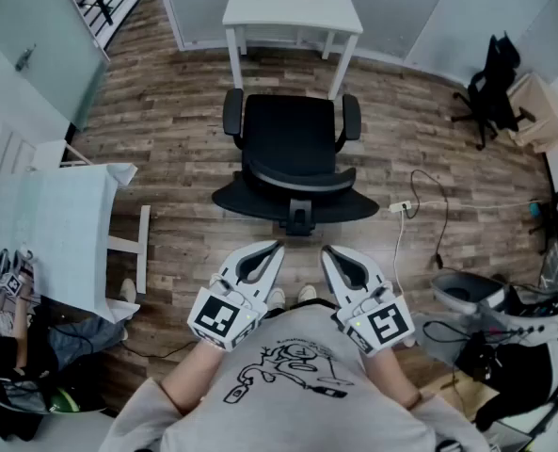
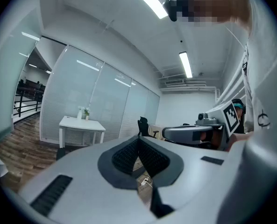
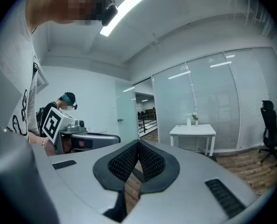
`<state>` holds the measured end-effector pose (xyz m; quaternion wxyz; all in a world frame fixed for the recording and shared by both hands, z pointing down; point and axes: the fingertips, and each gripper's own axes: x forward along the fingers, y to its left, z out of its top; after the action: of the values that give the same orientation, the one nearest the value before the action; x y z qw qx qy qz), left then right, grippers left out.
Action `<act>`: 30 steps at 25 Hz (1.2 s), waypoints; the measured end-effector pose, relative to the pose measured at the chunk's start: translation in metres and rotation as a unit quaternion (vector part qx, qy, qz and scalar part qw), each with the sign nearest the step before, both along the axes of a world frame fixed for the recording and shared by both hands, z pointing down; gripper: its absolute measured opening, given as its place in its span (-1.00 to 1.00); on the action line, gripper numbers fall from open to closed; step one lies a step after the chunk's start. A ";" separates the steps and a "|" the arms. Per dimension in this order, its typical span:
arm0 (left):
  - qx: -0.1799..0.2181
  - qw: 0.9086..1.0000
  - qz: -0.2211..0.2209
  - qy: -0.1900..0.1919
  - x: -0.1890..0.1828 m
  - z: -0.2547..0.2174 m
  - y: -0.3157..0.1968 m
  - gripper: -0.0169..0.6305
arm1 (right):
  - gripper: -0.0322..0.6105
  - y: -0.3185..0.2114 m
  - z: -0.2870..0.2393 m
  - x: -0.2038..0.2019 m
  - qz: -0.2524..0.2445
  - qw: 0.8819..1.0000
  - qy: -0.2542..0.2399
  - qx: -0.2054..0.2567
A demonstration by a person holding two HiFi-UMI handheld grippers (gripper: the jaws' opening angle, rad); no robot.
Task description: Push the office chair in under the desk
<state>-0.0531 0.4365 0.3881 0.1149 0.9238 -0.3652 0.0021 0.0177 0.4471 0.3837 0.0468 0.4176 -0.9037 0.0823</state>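
The left hand-held gripper (image 1: 273,249) and right hand-held gripper (image 1: 327,251) were found with jaws together, empty, near the office chair (image 1: 293,144).

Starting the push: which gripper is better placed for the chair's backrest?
Neither clearly: left gripper and right gripper, both shut and empty, sit evenly either side behind the office chair's backrest.

We find no word, number or brand that can be read in any view. The nearest thing to a sign is the black-and-white square marker on the white cube (image 1: 217,316) just behind the left tool (image 1: 277,247), with another on the matching cube (image 1: 384,326) behind the right tool (image 1: 326,250). Both show block patterns, not letters. Behind both tools, the grey shirt (image 1: 288,417) bears a black line drawing (image 1: 283,370). Any lettering in it is too small for us to make out.
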 end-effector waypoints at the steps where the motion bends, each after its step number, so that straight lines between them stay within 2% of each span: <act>1: -0.002 1.000 0.000 0.001 0.000 0.000 0.000 -0.94 | -0.79 0.000 0.000 0.000 0.001 1.000 0.000 0.000; 5: -0.007 1.000 0.000 0.003 0.000 -0.002 0.000 -0.94 | -0.79 -0.002 0.000 0.001 0.003 1.000 -0.001 -0.003; 9: -0.005 1.000 0.004 0.001 0.000 -0.001 0.002 -0.94 | -0.79 0.001 0.002 -0.005 -0.017 1.000 -0.011 -0.010; 13: 0.000 1.000 0.001 -0.018 -0.004 0.007 0.002 -0.94 | -0.79 0.004 0.008 -0.007 -0.019 1.000 0.002 -0.003; 19: 0.005 0.995 -0.007 -0.095 -0.012 0.035 -0.009 -0.93 | -0.78 -0.006 0.024 0.011 -0.002 0.999 0.053 0.014; 23: 0.019 0.988 -0.002 -0.152 -0.015 0.059 -0.021 -0.92 | -0.77 -0.017 0.043 0.025 0.001 0.996 0.092 0.010; 26: 0.025 0.979 0.007 -0.202 -0.016 0.083 -0.033 -0.86 | -0.75 -0.028 0.061 0.033 -0.003 0.992 0.124 0.006; 30: 0.022 0.959 0.047 -0.277 -0.011 0.128 -0.046 -0.80 | -0.68 -0.043 0.094 0.039 -0.026 0.984 0.175 -0.018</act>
<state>-0.0640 0.3910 0.5164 -0.0117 0.9056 -0.3384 0.2556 0.0563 0.4038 0.4777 0.2137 0.4011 -0.8905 0.0225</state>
